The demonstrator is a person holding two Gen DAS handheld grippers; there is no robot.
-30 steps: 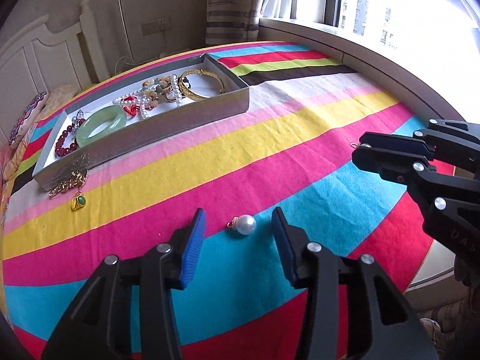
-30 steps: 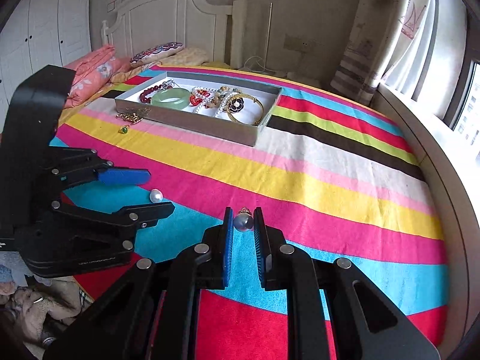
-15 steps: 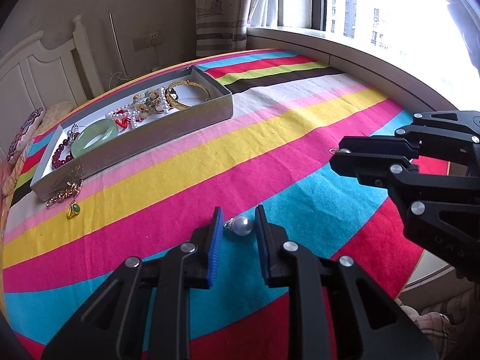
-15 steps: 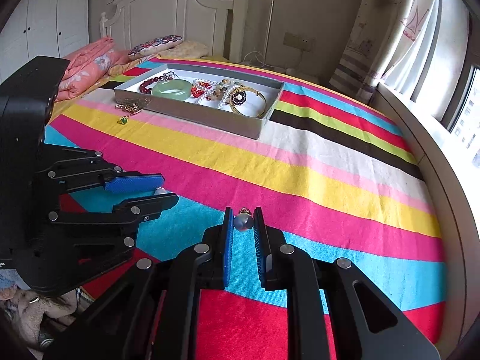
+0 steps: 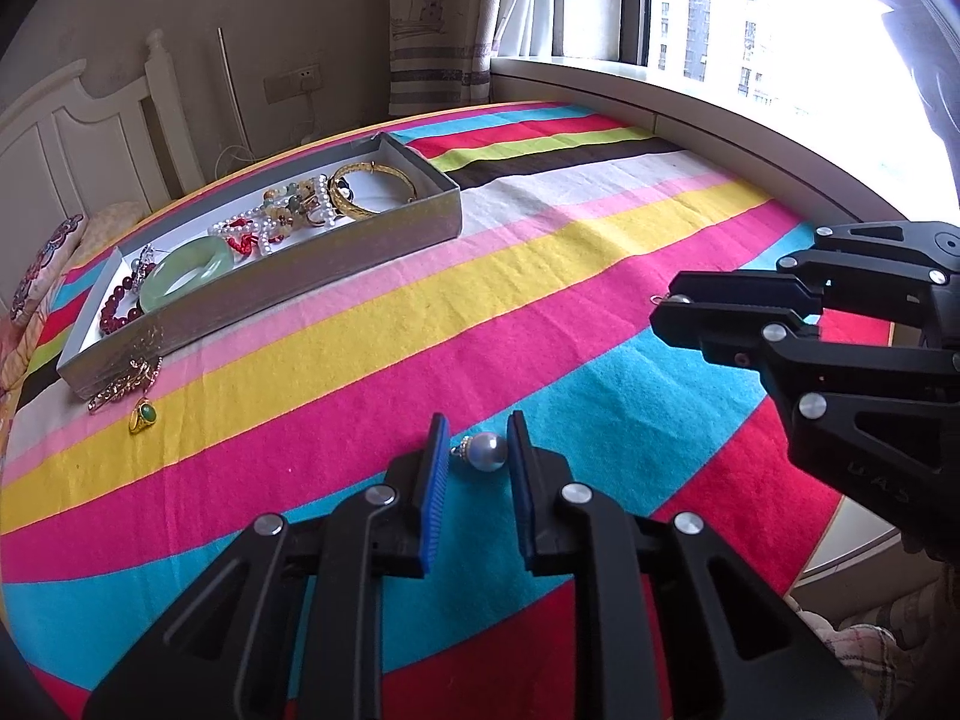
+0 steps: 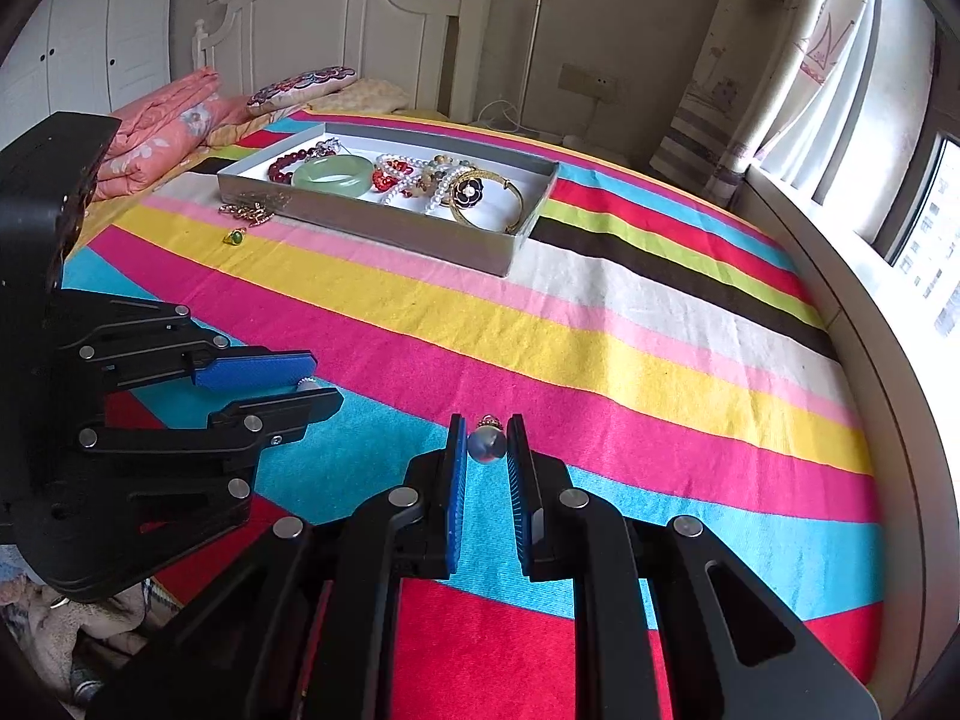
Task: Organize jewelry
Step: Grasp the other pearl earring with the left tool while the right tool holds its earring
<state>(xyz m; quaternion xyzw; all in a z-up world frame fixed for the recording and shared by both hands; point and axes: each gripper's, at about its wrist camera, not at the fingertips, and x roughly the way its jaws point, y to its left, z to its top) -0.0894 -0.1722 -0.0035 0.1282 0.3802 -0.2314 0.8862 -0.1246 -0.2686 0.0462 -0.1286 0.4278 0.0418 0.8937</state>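
Note:
My left gripper [image 5: 477, 450] is shut on a white pearl pendant [image 5: 487, 452], held between its blue pads just above the striped bedspread. My right gripper [image 6: 487, 445] is shut on a grey pearl pendant [image 6: 487, 443]. The right gripper also shows in the left wrist view [image 5: 672, 306], and the left gripper shows in the right wrist view [image 6: 312, 381]. A grey jewelry tray [image 5: 360, 258] at the far side holds a green jade bangle [image 5: 186, 270], a gold bangle [image 5: 372, 192], pearl strands and red beads. A green-stone ring [image 5: 143, 416] and a gold chain [image 5: 123, 384] lie beside the tray.
The bed's edge runs along a window ledge [image 6: 840, 276] on the right. A white headboard [image 6: 360, 18] and pillows [image 6: 174, 126] stand behind the tray. Striped bedspread [image 6: 540, 324] lies between the grippers and the tray.
My left gripper closed from wide open onto the white pearl pendant and lifted it slightly. My right gripper kept its hold on the grey pearl pendant.

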